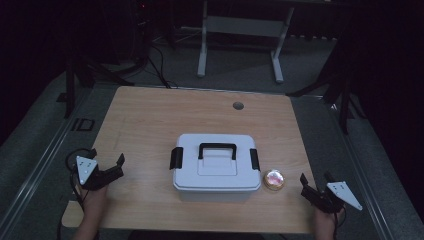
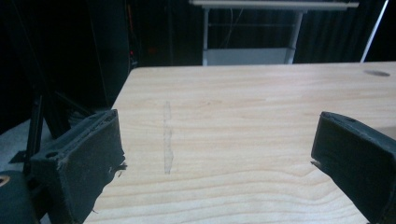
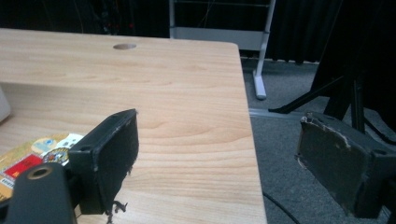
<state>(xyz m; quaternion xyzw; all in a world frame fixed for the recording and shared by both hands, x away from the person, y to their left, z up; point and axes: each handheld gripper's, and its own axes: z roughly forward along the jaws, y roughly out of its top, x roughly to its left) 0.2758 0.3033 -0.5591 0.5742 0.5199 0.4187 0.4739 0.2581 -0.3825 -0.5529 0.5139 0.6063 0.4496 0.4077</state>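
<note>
Fingers: left gripper (image 1: 106,169) has its jaws spread wide with nothing between them; in the left gripper view the two black pads (image 2: 88,158) frame bare table (image 2: 243,116) wood. Right gripper (image 1: 316,186) also spread wide and empty; in the right gripper view one pad (image 3: 114,149) hangs over the table edge region and the other (image 3: 336,163) sits out over the grey floor (image 3: 280,140).

Landmark: white storage box (image 1: 216,167), lid on, black carry handle (image 1: 217,149) lying flat on top, a black latch (image 1: 175,158) on each short side. The box sits in the near-centre of the table.

Round tin (image 1: 274,179): just beside the box's right end, toward the near corner, apart from it by a narrow gap. Top looks pinkish with a gold rim in the high view. In the right gripper view its edge (image 3: 28,156) shows a printed label, with red, white and gold patches; the writing is too small and blurred to read. No brand legible on the box either.

Pose: left hand (image 1: 92,197) enters from the near edge, well left of the box, gripper pointing forward and slightly inward toward the box, grey three-cornered plate (image 1: 85,168) on top. Right hand (image 1: 326,220) is at the near right corner, right of the tin, gripper angled up-left toward it, near but not touching. A round cable hole (image 1: 238,105) lies beyond the box, toward the far edge.
</note>
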